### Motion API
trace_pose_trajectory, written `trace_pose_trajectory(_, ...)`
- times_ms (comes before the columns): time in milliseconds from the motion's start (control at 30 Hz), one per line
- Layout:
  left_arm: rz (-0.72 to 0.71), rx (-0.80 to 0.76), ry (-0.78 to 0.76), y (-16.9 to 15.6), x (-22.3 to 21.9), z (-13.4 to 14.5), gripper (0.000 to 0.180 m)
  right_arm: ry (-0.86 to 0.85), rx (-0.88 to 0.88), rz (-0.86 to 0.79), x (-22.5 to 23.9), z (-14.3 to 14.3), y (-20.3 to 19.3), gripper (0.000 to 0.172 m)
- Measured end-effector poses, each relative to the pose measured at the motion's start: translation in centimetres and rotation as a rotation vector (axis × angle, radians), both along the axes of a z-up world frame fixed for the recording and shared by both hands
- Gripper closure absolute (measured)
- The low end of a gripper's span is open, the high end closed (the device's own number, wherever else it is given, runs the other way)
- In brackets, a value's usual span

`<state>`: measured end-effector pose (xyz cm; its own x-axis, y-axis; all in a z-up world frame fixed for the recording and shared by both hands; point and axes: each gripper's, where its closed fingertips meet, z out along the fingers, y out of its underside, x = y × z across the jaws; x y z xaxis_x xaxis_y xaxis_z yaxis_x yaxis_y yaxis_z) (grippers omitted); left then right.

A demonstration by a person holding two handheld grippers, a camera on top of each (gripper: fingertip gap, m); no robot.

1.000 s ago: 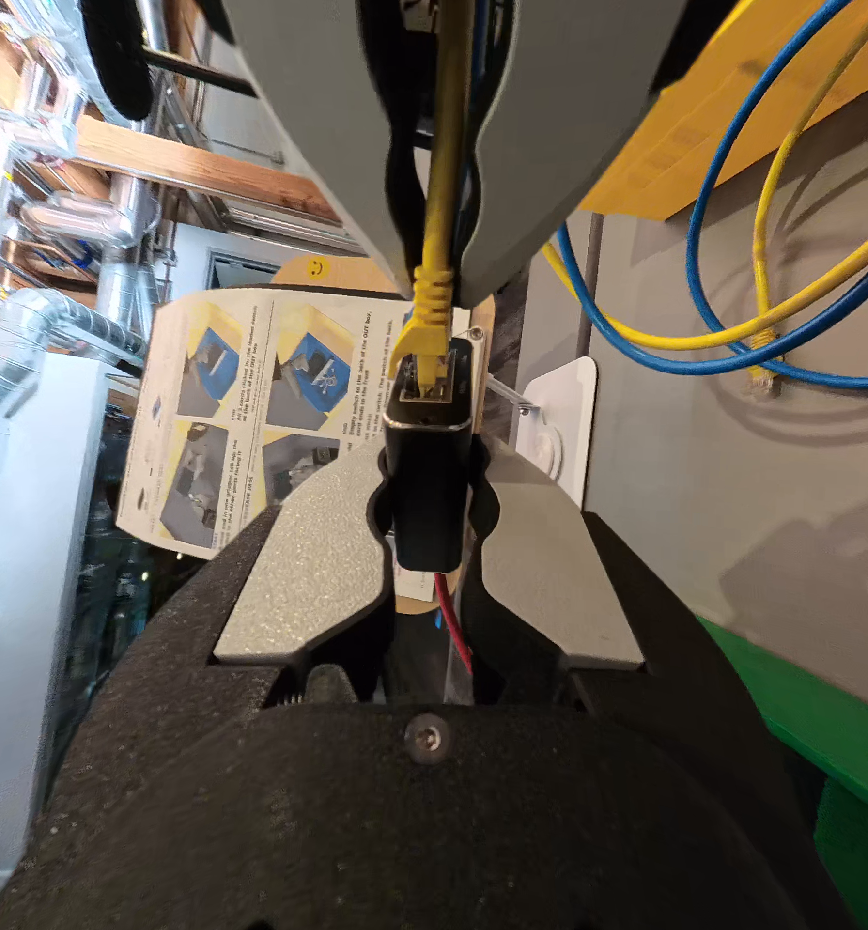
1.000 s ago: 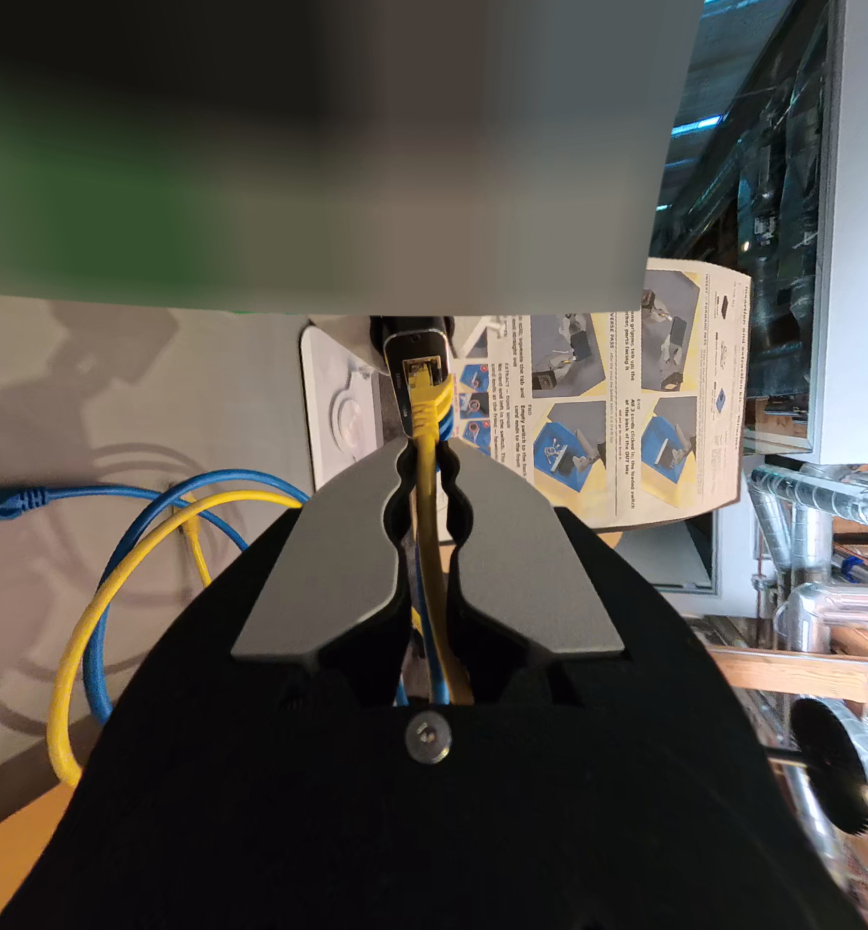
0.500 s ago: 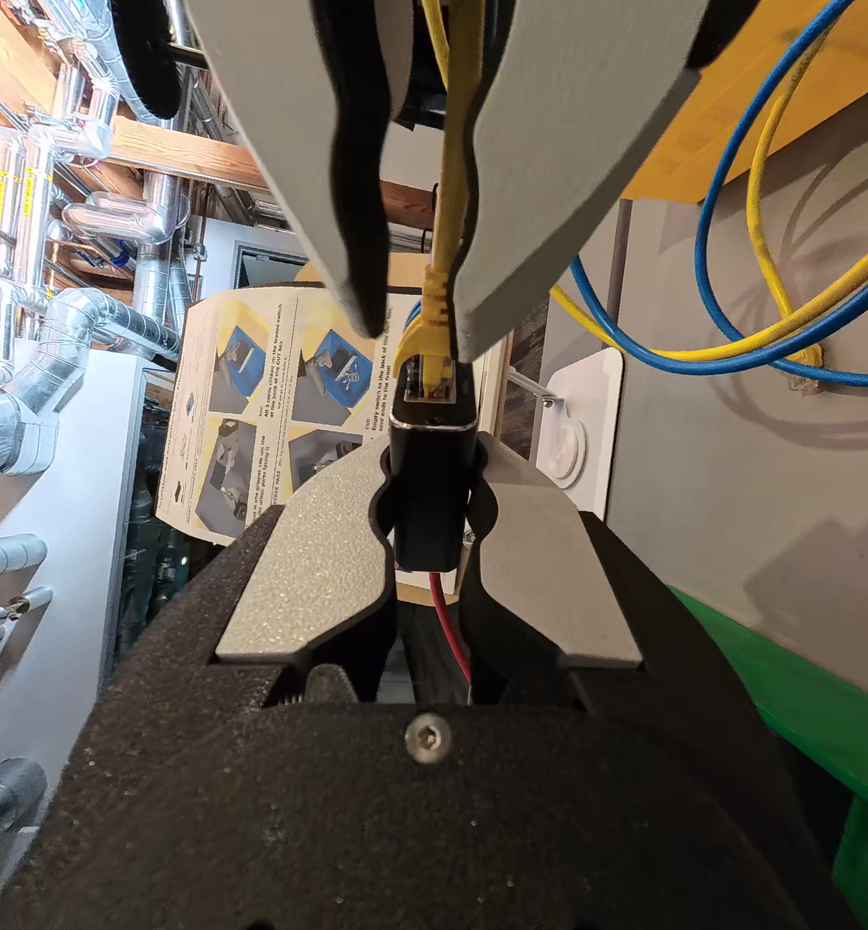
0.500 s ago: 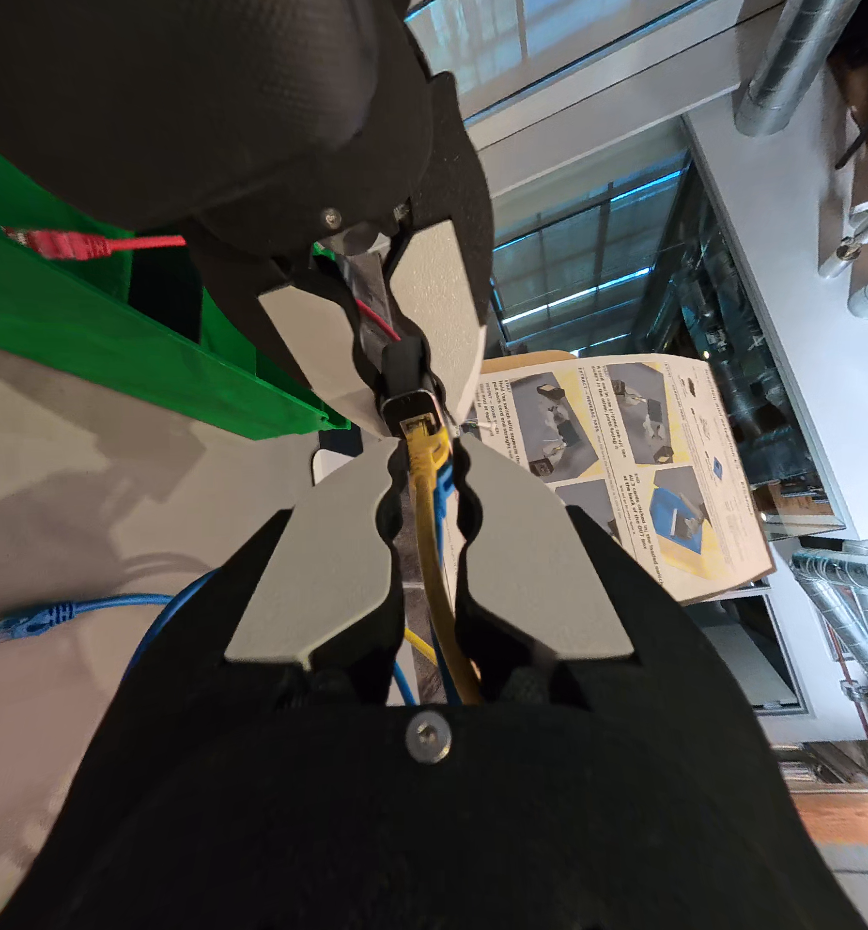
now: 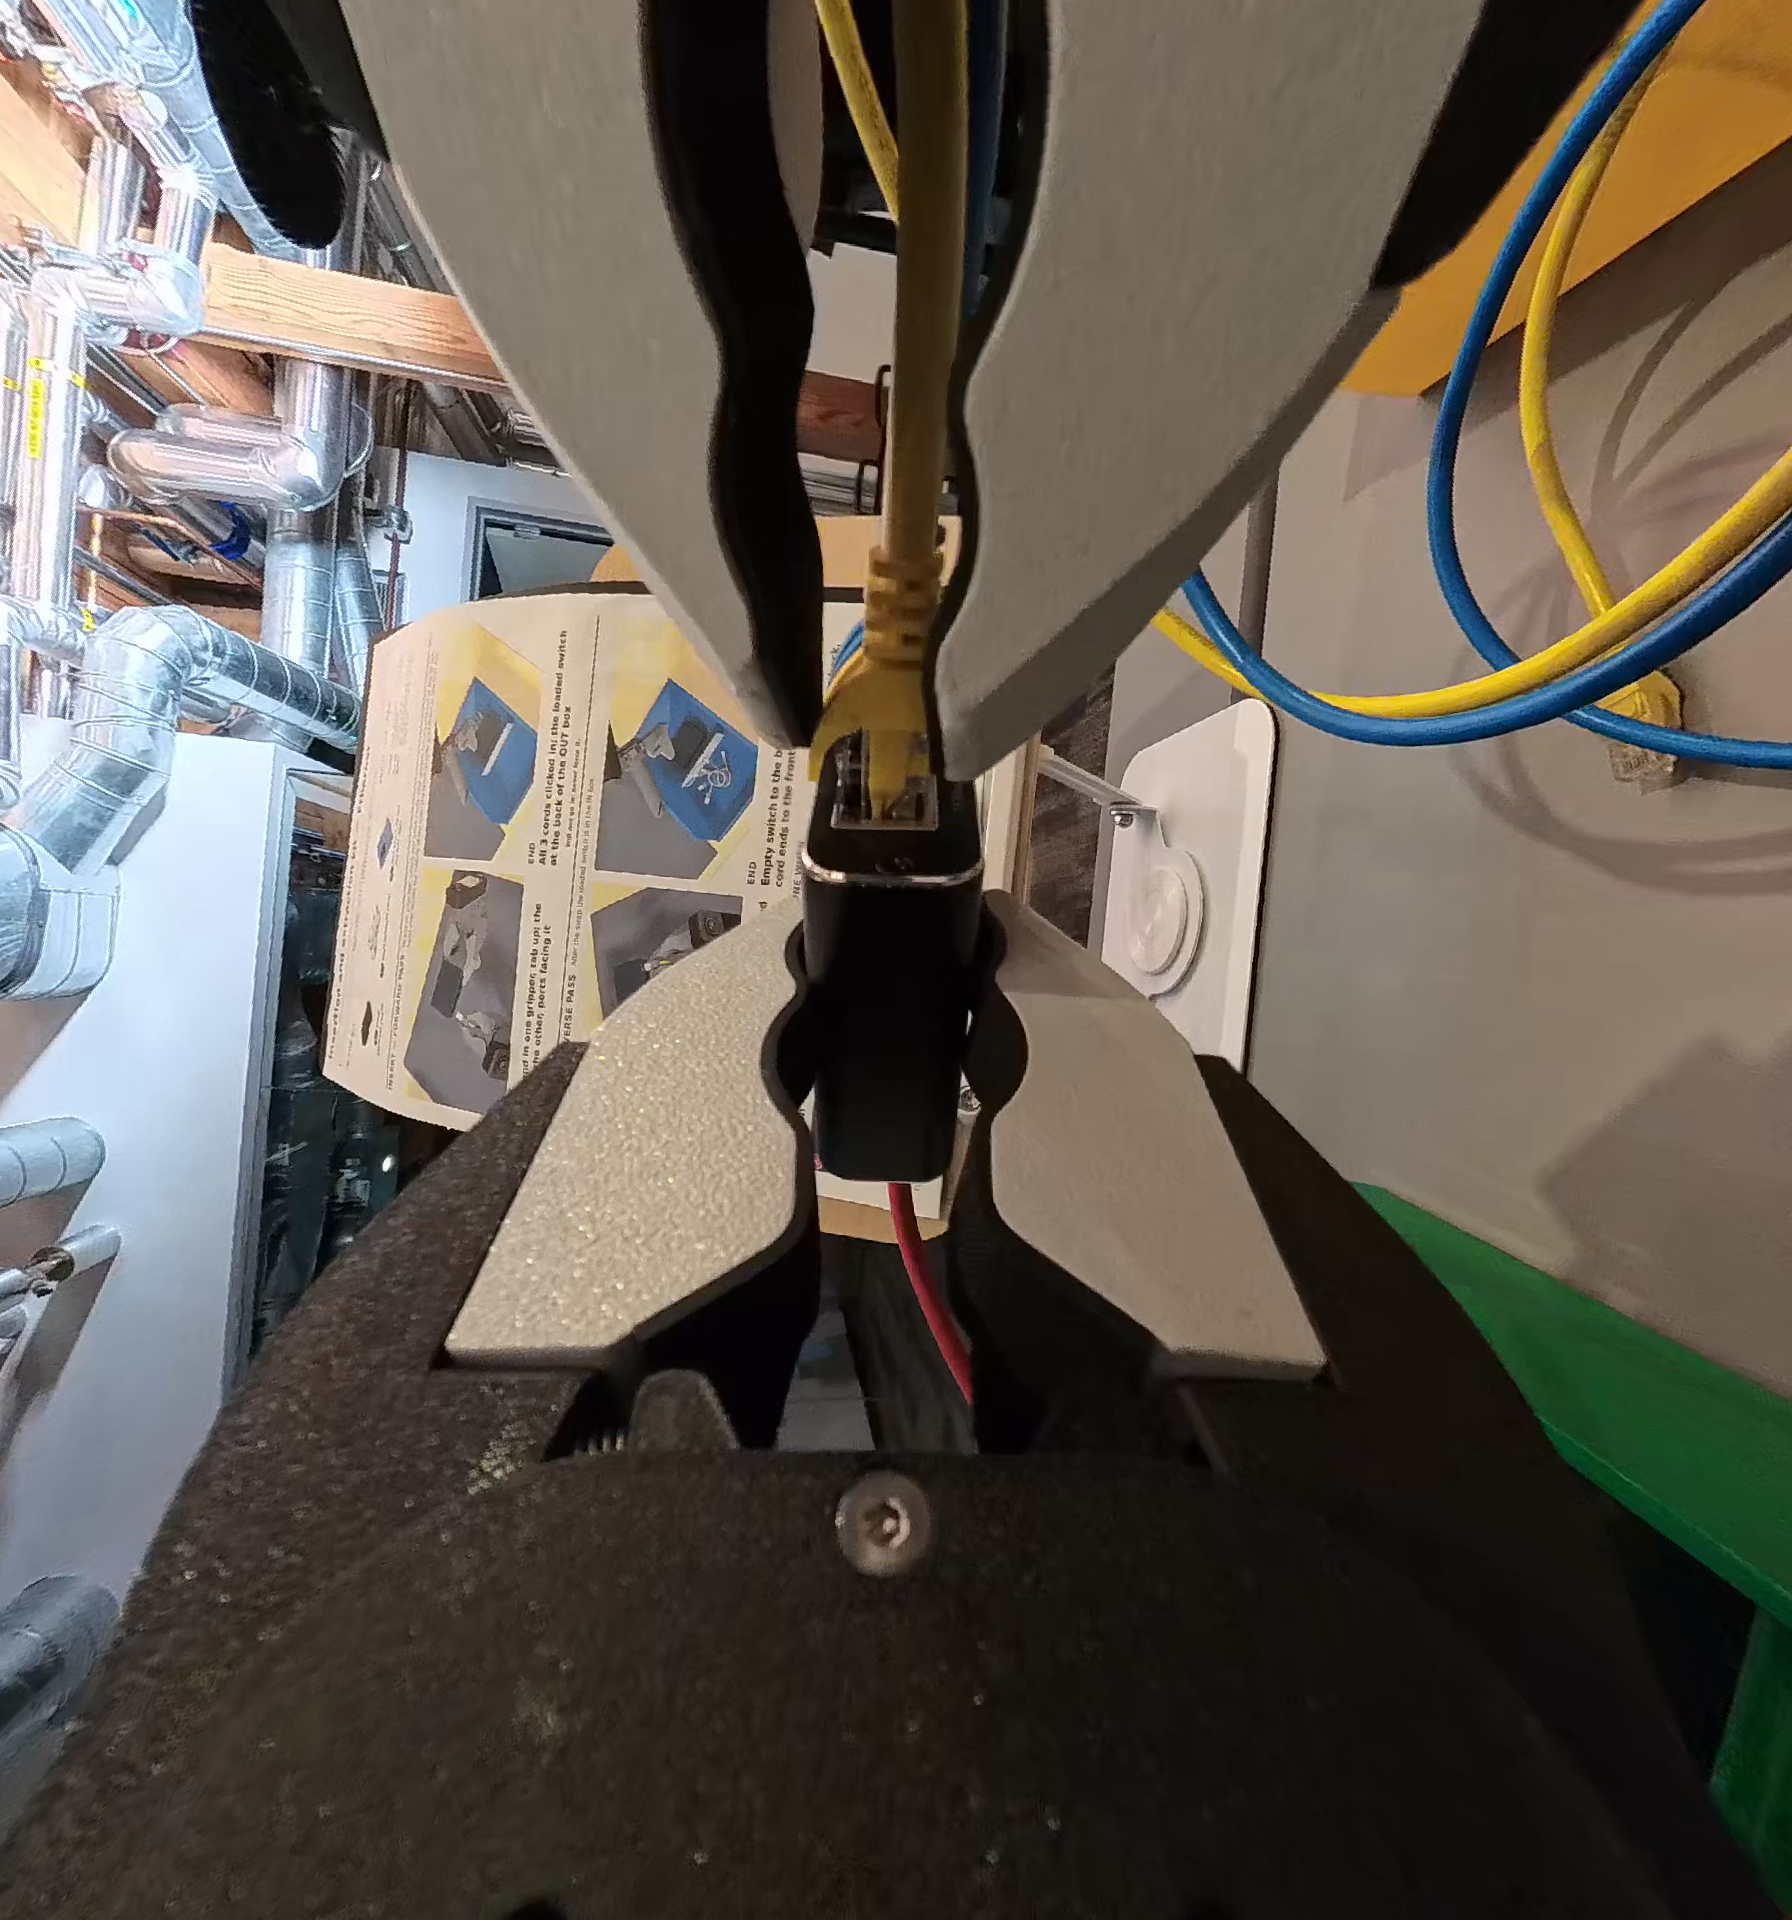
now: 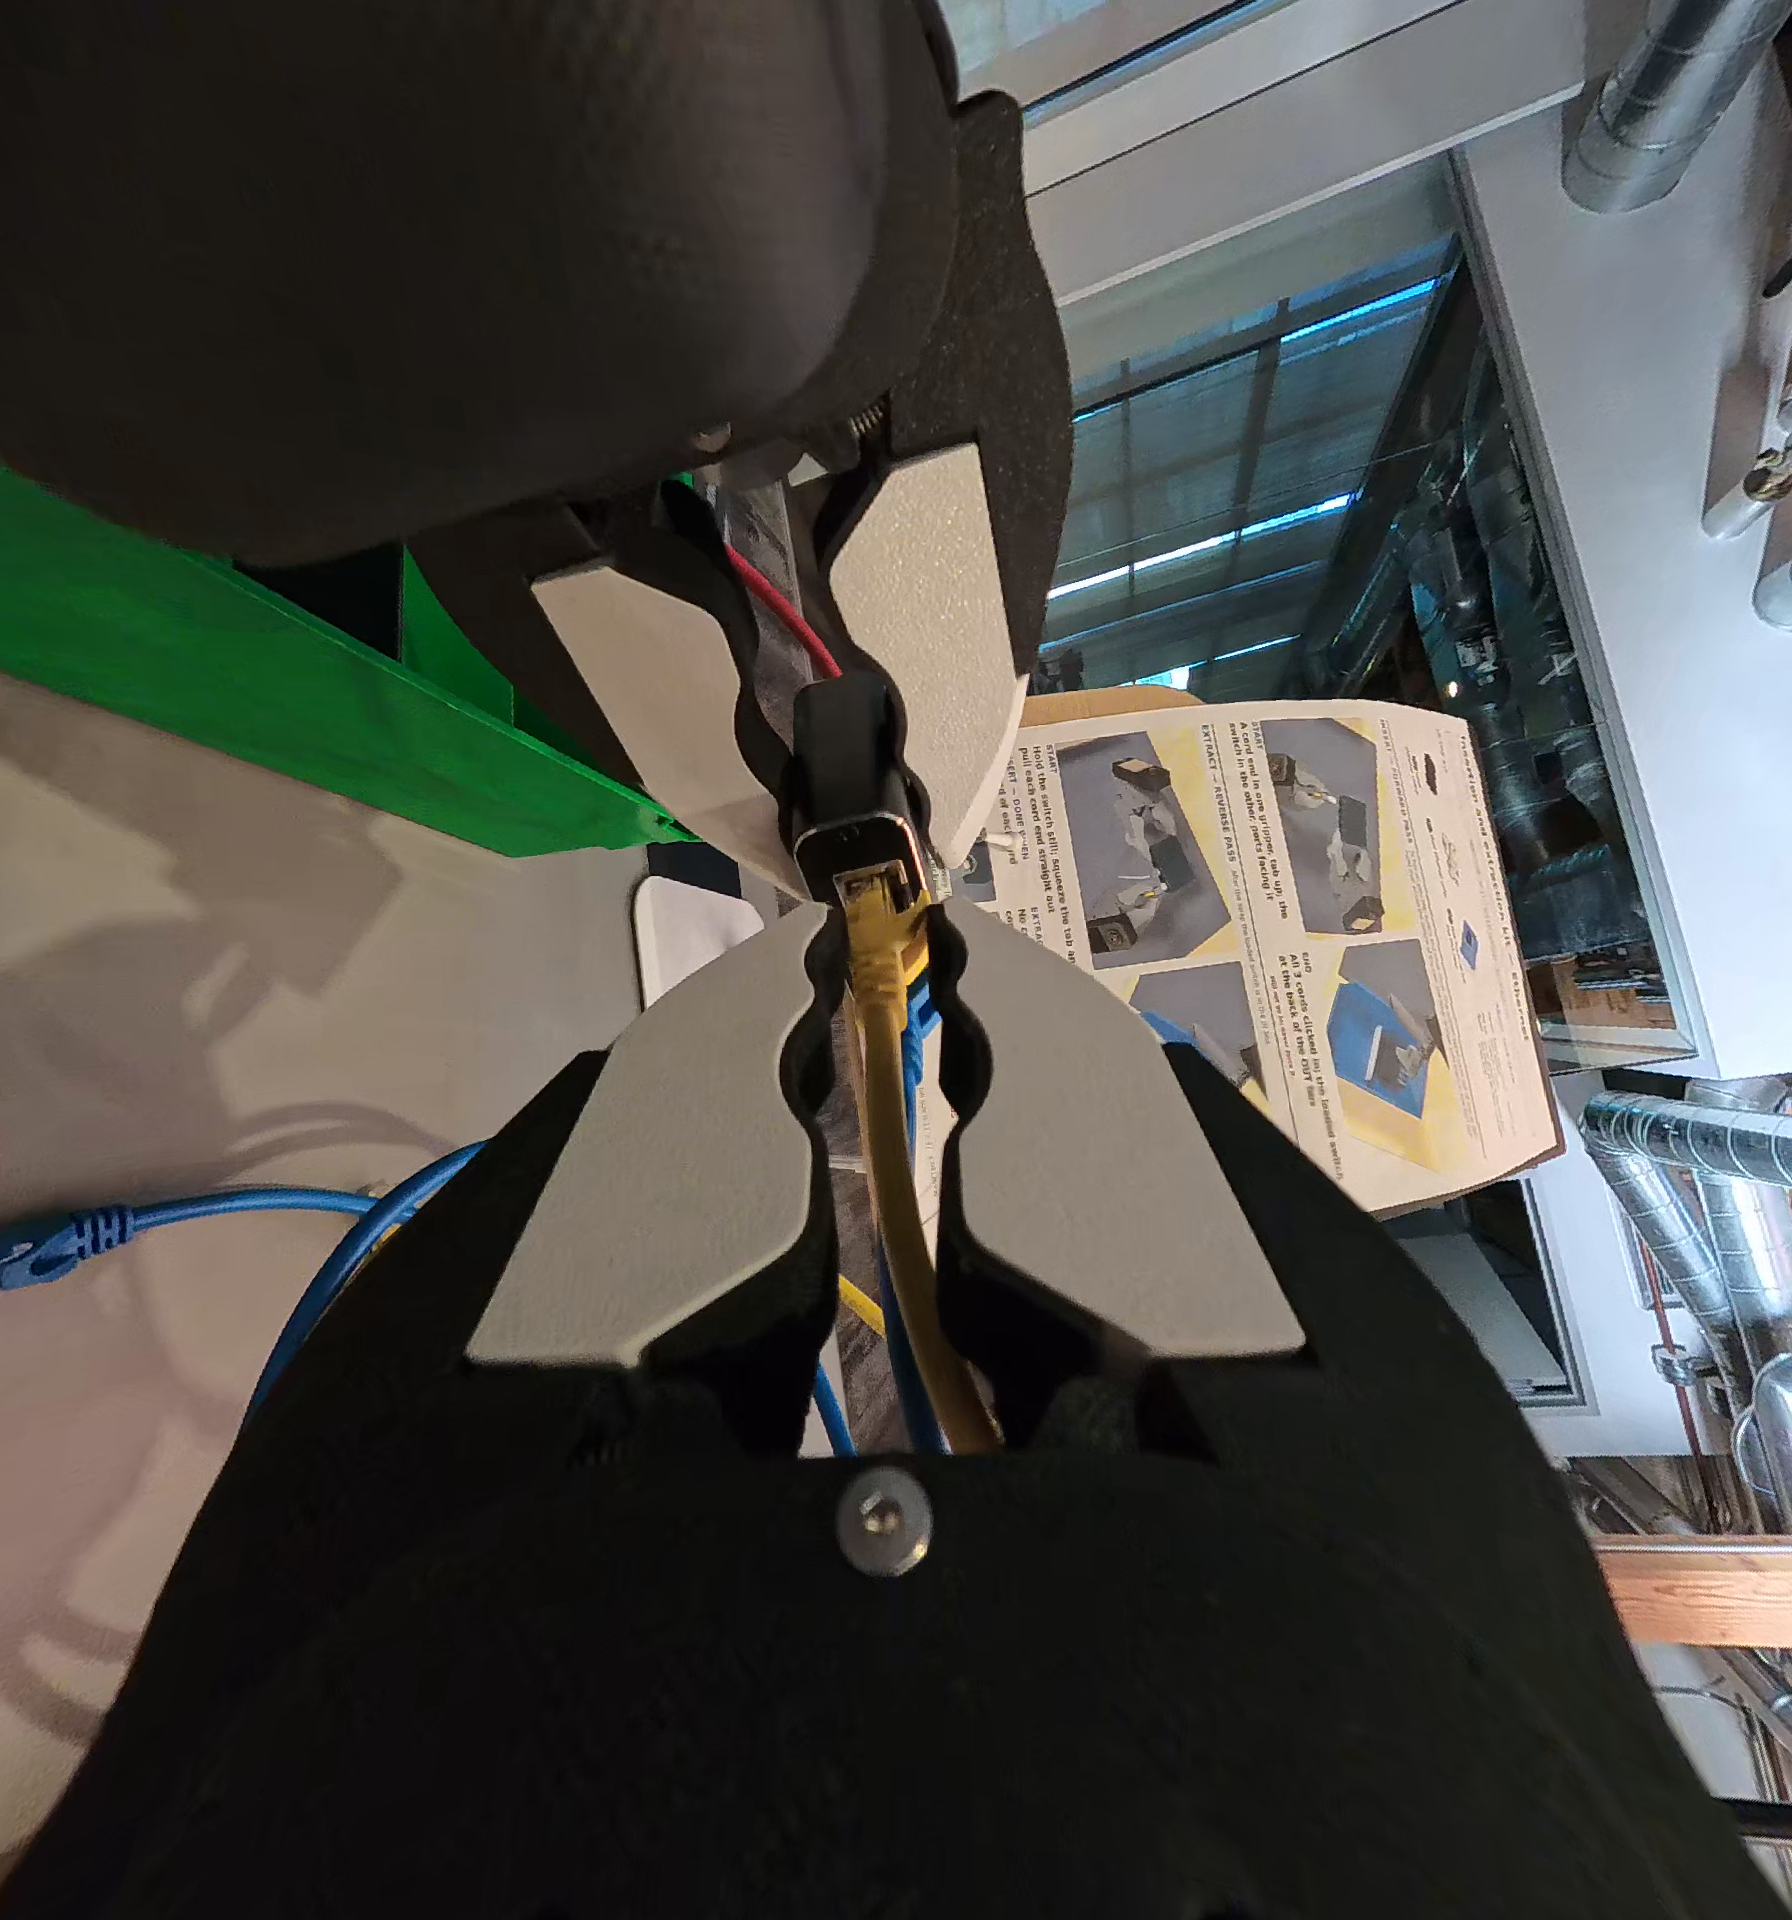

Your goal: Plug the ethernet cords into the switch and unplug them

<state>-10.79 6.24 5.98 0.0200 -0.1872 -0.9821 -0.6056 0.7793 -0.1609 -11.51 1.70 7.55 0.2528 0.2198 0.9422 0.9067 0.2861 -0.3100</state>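
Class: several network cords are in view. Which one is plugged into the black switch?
The yellow cord between the right gripper's fingers; the loose blue cord's plug lies free on the grey surface.

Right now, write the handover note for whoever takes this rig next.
Left gripper: shut on the black switch, ports facing the other gripper.
Right gripper: fingers either side of the yellow cord near its plug; pads show a gap, so not clamped.
Yellow plug sits in a switch port. A blue cord end and another yellow end lie loose on the grey surface.
Left: the remaining cords, then unplugging.
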Motion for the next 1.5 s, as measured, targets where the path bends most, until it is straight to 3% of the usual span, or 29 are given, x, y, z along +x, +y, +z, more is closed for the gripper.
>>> trace_pose_trajectory(300,0.009,0.019,-0.006,0.0,-0.1,0.4,0.156,0.036,0.001,-0.002,-0.1,0.3,0.0,0.154)
trace_pose_trajectory(367,-0.007,0.016,-0.011,-0.3,0.0,0.5,0.156,0.04,0.008,-0.064,0.7,0.5,0.6,0.136)
trace_pose_trajectory(467,-0.007,0.02,-0.006,-0.6,0.1,0.6,0.156,-0.017,0.062,-0.029,0.7,0.4,0.2,0.155)
trace_pose_trajectory(1067,-0.006,0.02,-0.002,-0.6,0.0,0.6,0.156,-0.002,0.073,0.044,0.0,0.4,-0.3,0.154)
trace_pose_trajectory(1500,0.01,0.006,0.069,-0.2,0.2,-0.7,0.156,-0.032,-0.031,0.032,0.2,-1.2,-0.1,0.155)
